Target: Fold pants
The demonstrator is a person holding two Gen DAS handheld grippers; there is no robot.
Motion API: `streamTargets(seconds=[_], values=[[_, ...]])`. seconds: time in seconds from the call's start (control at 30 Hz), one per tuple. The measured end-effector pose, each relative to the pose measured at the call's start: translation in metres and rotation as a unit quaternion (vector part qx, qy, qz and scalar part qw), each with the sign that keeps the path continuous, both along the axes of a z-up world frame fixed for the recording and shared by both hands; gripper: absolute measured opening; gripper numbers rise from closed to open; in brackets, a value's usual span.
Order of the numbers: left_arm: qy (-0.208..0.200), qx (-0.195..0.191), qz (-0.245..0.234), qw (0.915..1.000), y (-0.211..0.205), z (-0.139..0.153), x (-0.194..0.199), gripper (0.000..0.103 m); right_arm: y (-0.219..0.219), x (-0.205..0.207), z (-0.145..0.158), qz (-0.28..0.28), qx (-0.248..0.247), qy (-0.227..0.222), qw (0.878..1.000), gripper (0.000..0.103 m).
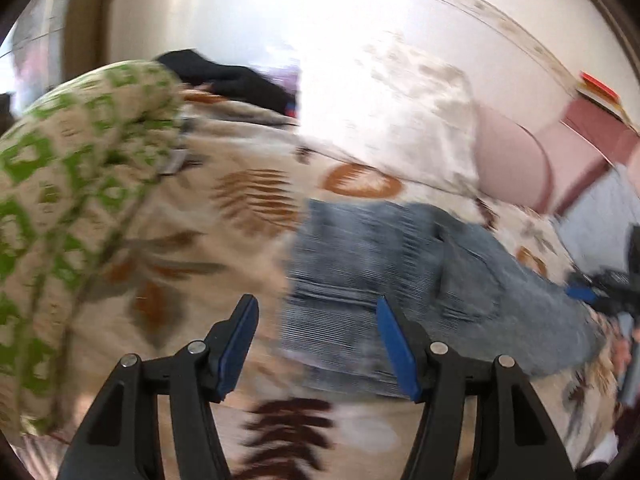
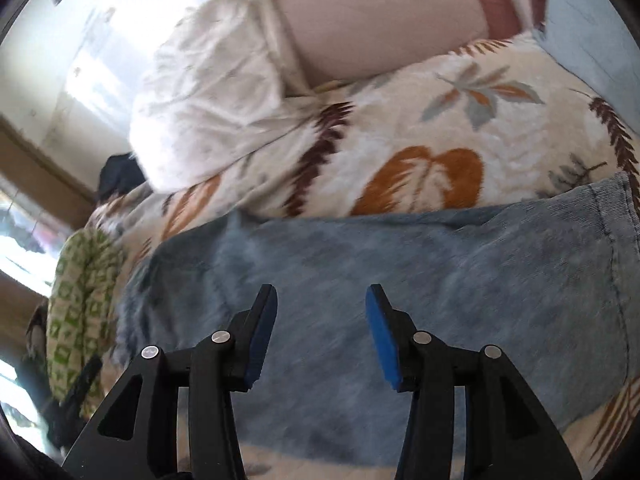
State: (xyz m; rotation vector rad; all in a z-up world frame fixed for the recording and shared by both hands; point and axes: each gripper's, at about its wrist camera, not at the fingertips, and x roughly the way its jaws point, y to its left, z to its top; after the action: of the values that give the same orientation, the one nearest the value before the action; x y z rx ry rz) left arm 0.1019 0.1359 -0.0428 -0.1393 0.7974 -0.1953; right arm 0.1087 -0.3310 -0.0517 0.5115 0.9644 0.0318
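The left gripper has its blue-padded fingers spread wide with nothing between them, hovering above the near edge of the pants, a pale blue denim pair lying on the leaf-printed blanket. The right gripper is likewise spread apart and empty, poised over the middle of the pants.

The right wrist view shows the denim filling the foreground, lying flat, with a stitched hem or waist edge at its right end; the left view is motion-blurred and shows the pants to the right of its fingers, with seams or pocket stitching faintly visible. Only the left view catches the other gripper, dark with a blue pad, at the far right end of the pants.

Left of the pants in both views sits a green-and-cream patterned bundle. Beyond the pants lies a white pillow or quilt, and next to it a pink cushion. Farther off, behind the green bundle, the left view shows a dark garment against a bright wall.
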Motion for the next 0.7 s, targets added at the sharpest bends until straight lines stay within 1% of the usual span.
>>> streamTargets(seconds=[0.07,0.17,0.3,0.37,0.4,0.47,0.53,0.6,0.63,0.7], values=[[0.01,-0.002,0.023,0.9997,0.015,-0.005,0.007,0.064,0.016,-0.006,0.004,0.016,0.006,-0.006,1.0,0.046],[0.023,-0.02,0.052,0.9982,0.032,-0.013,0.018,0.064,0.044,-0.015,0.009,0.049,0.009,-0.012,0.999,0.048],[0.056,-0.053,0.051,0.9957,0.035,-0.025,0.026,0.064,0.082,-0.031,0.007,0.092,0.023,-0.015,0.995,0.049],[0.063,-0.053,0.046,0.9956,0.03,-0.027,0.027,0.064,0.097,-0.043,0.003,0.112,0.031,-0.015,0.993,0.05],[0.059,-0.048,0.042,0.9962,0.027,-0.025,0.026,0.064,0.101,-0.051,0.001,0.119,0.034,-0.016,0.992,0.05],[0.04,-0.036,0.034,0.998,0.021,-0.018,0.023,0.064,0.101,-0.067,-0.003,0.122,0.04,-0.02,0.992,0.05],[0.012,-0.02,0.02,0.9995,0.011,-0.009,0.016,0.064,0.088,-0.083,-0.006,0.105,0.041,-0.022,0.993,0.05],[-0.01,-0.006,0.004,0.9999,0.0,-0.002,0.009,0.064,0.06,-0.102,-0.009,0.066,0.048,-0.028,0.996,0.051],[-0.018,-0.002,-0.004,0.9998,-0.007,0.001,0.006,0.064,0.043,-0.111,-0.011,0.042,0.055,-0.032,0.997,0.052],[-0.034,0.006,-0.031,0.9989,-0.024,0.008,-0.002,0.065,-0.001,-0.134,-0.016,-0.028,0.073,-0.046,0.996,0.054]])
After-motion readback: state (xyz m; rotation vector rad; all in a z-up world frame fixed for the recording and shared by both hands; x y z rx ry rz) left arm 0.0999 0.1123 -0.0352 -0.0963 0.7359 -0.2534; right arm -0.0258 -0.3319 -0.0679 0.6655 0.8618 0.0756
